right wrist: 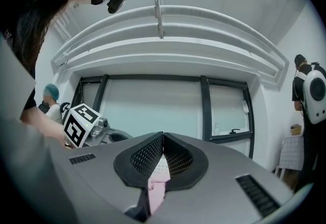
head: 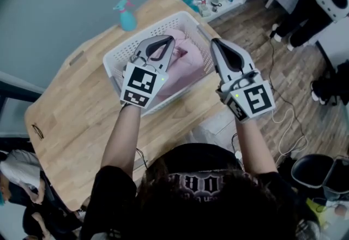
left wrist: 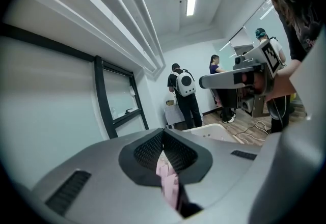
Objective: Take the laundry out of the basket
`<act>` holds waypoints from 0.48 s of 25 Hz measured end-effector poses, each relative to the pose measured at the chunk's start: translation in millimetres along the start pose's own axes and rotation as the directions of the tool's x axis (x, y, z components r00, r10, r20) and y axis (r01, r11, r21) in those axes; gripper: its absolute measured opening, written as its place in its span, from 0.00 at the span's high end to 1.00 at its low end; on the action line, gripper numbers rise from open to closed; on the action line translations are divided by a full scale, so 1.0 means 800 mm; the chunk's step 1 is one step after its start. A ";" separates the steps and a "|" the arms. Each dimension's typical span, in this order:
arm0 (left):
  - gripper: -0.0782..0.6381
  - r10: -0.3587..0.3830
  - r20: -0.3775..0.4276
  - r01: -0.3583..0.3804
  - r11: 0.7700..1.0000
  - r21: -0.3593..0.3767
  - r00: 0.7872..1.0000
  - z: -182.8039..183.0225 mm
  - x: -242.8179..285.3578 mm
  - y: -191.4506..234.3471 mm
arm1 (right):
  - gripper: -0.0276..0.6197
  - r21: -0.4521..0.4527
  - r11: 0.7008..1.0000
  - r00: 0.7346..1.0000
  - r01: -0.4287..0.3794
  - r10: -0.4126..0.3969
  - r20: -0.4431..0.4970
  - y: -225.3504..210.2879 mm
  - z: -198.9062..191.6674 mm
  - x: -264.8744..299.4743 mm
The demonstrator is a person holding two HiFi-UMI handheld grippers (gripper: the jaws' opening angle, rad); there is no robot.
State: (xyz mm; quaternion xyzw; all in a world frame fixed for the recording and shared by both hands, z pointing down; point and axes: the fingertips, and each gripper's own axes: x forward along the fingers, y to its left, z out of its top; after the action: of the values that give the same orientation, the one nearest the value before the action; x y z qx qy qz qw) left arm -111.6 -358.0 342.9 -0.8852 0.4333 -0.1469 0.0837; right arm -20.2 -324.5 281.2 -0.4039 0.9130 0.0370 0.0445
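the white basket (head: 116, 60) stands on the wooden tabletop (head: 71, 108), and the pink laundry (head: 188, 67) lies inside it, bunched toward the basket's middle and right half. the left gripper (head: 170, 39) hangs over the basket's middle, with its marker cube above the basket's near rim. the right gripper (head: 214, 42) hangs over the basket's right rim, near the left one, and both point toward the basket's far side. in the left gripper view the jaws are pressed together on a fold of the pink laundry, which shows as a narrow strip squeezed between the dark ribbed pads (left wrist: 147, 149) and trailing down below them. a corner of the basket shows just beyond the tips. in the right gripper view the jaws are likewise closed and pinching pink cloth, with a small wad of it bulging out under the pads (right wrist: 145, 157). from the head view it is hard to tell how far the pinched cloth has risen above the rest of the pile. a teal spray bottle (head: 126, 13) stands upright on the tabletop beyond the basket's far left corner, apart from it (nothing touches it). pale cables (head: 283, 119) lie on the wood floor well to the right of the basket.
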 end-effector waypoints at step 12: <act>0.33 -0.273 -0.168 0.254 0.959 -0.123 0.947 -0.088 0.063 -0.052 | 0.91 -0.024 1.000 0.999 -0.018 0.017 -0.035 -0.017 -0.024 0.011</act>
State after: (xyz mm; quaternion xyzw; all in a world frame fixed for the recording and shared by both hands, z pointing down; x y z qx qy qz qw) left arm -74.9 -373.5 430.6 -0.9210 0.3237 -0.2159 -0.0212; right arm -17.1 -342.2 298.6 -0.3972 0.9165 0.0416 0.0231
